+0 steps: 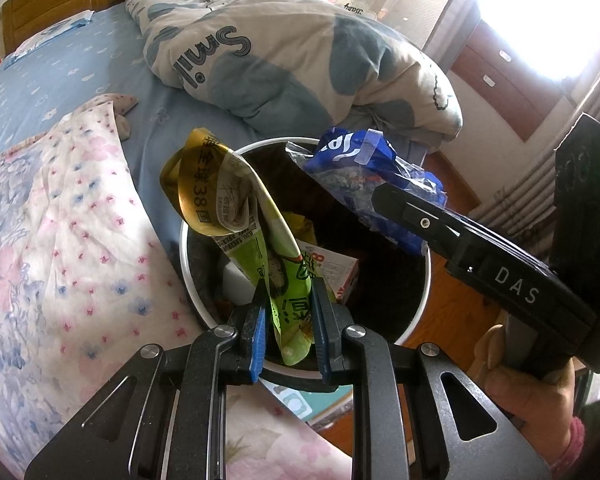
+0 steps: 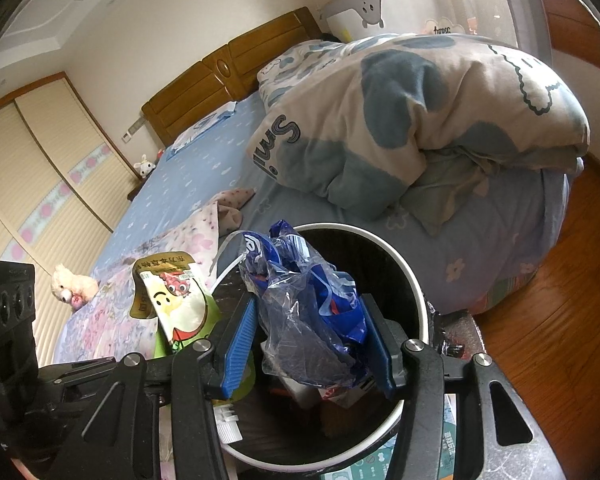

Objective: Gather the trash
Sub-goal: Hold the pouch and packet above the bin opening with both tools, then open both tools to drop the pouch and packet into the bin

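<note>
Nearest in the left wrist view, the left gripper [image 1: 288,334] has its blue-padded fingers [image 1: 257,344] drawn narrow and clamped on the lower end of a green and gold snack wrapper [image 1: 236,216]. The wrapper stands up from the pads and curls over at its gold top, hanging above the near rim of the trash bin [image 1: 188,276].

In the right wrist view, the right gripper [image 2: 308,344] has its fingers [image 2: 238,350] about half spread, pressing from both sides on a crumpled blue and clear plastic bag [image 2: 304,304]. The bag bulges between the pads and sits over the mouth of the bin [image 2: 414,280]. In the left view the same bag [image 1: 364,168] pokes out past the right gripper's black body over the far side of the bin.

Inside the dark-lined bin lie a red and white carton [image 1: 336,268] and other scraps.

The bin stands against the bed, touching its blue sheet [image 1: 72,76]. A pink floral blanket [image 1: 60,232] lies to the left, and beyond it a folded cream and blue quilt [image 1: 284,64]. Farthest back is the wooden headboard [image 2: 228,76].
</note>
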A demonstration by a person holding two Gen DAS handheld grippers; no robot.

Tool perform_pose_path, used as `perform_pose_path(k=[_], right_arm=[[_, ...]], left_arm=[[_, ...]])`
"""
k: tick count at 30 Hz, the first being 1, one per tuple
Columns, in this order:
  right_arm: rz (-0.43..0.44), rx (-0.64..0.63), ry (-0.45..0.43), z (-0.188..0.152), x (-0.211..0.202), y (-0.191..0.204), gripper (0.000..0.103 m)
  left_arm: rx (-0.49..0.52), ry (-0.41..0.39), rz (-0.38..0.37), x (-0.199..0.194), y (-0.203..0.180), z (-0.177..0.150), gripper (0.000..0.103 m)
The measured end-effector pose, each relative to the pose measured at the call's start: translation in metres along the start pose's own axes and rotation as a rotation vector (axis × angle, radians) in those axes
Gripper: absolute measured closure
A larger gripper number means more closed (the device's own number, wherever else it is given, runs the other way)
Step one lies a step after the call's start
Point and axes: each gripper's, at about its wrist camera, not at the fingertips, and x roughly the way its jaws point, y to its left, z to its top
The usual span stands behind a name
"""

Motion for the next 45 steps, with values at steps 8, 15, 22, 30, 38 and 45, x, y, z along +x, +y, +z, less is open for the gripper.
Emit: perform_pose_path(k=[8,15,22,30,38,45], right_arm=[[-0.001,-0.001,0.005,-0.0007,0.0011,0.0,0.051],[-0.002,0.0,0.009,-0.0019,0.0025,0.0006,0.05],[-0.004,0.002,0.007,-0.0016,0.0031,0.0001,0.049],[-0.003,0.001,0.009,-0.0023,0.0029,0.0009,0.049],[-0.003,0.0,0.014,-0.0005,0.0054,0.0004,0.049],[0.006,0.007,0.022,0.0003,0.0067,0.0009,0.048]], left_arm=[[0.004,-0.005,-0.001,-0.0014,-0.0011,-0.0001,0.085],[0.006,-0.007,0.003,-0.0019,-0.0017,0.0004,0.085],[0.003,-0.005,0.002,-0.0014,-0.0016,0.0001,0.085],[0.005,-0.007,0.004,-0.0009,-0.0014,0.0,0.085],[0.004,-0.007,0.005,-0.0009,-0.0012,0.0001,0.085],[0.007,-0.006,0.007,-0.0012,-0.0013,0.0005,0.084]])
